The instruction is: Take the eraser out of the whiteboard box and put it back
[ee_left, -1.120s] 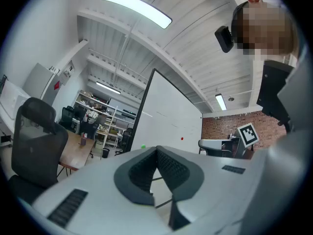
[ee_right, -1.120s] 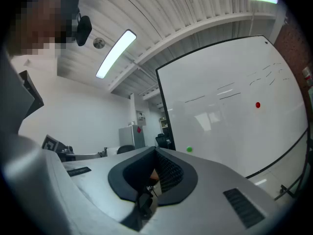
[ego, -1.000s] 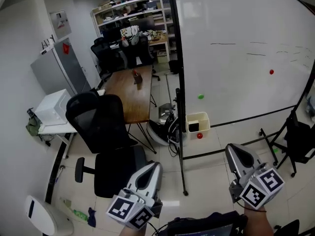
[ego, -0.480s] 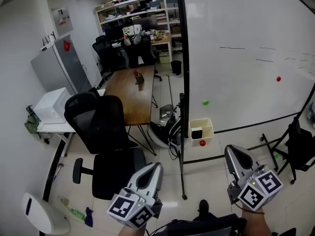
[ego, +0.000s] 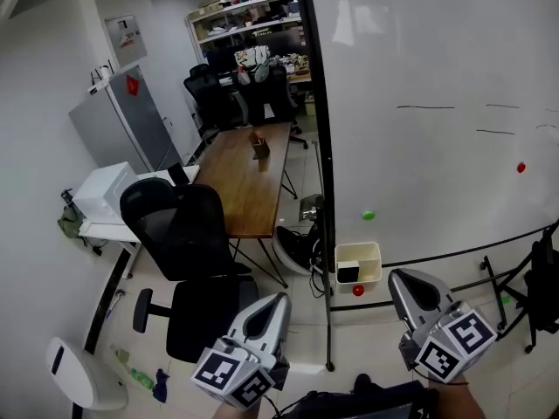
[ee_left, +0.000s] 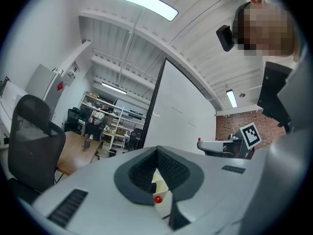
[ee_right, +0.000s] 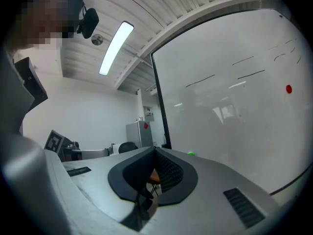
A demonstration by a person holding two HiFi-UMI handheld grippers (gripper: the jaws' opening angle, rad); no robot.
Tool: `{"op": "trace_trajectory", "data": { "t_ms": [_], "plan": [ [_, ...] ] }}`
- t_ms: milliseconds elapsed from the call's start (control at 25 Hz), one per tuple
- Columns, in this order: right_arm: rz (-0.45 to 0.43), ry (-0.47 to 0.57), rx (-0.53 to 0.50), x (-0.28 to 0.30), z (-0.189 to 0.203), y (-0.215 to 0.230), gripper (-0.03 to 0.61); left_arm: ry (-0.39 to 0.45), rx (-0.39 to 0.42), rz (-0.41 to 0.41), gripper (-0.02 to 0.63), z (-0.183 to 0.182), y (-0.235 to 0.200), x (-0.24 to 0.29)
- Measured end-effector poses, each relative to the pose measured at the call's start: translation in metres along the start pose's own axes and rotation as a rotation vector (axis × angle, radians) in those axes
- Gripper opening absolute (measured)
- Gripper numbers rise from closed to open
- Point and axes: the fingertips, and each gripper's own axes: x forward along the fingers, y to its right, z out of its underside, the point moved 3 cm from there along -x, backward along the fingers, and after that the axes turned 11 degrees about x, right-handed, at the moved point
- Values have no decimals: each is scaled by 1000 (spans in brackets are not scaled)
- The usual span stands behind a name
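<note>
Grey left gripper (ego: 278, 298), right gripper (ego: 397, 278): closed, empty

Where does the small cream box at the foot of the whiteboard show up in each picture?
Head view: the whiteboard box sits low centre, beside the black frame post and just above a red magnet.
Left gripper view: bottom centre, a sliver seen through the notch of the left gripper.
Right gripper view: not in it.
Shared landmark: the whiteboard, which shows in all three views.
</note>
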Motion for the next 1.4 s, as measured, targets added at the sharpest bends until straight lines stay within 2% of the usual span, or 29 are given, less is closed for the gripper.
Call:
{"op": "trace_trajectory", "data": {
  "t_ms": [200, 400, 520, 640, 760, 960, 1160, 1240, 1320, 1400],
  "plan": [
    [-39, -32, 32, 20, -15, 57, 23, -22, 11, -25, 26, 2, 5, 65],
    [-79, -54, 18, 47, -16, 78, 23, -43, 24, -32, 26, 2, -10, 98],
    [-41, -42, 17, 69, -12, 86, 23, -56, 20, 23, 26, 9, -31, 117],
    [36, -28, 27, 90, -7, 88, 23, -61, -2, 84, 26, 15, -56, 128],
    [93, -13, 62, 113, 1, 81, 23, -49, 23, 156, 26, 9, -82, 133],
    [156, -11, 35, 162, 11, 70, 23, -50, -15, 182, 26, 17, -143, 142],
    [192, -16, 40, 188, 21, 68, 26, -64, -24, 210, 26, 27, -167, 149],
    [196, -28, 40, 197, 25, 69, 83, -66, -35, 205, 26, 32, -175, 153],
    [210, -38, 48, 202, 28, 72, 103, -70, -44, 195, 26, 37, -180, 156],
    [232, -52, 59, 203, 30, 78, 199, -77, -46, 191, 26, 41, -179, 160]
  ]
}}
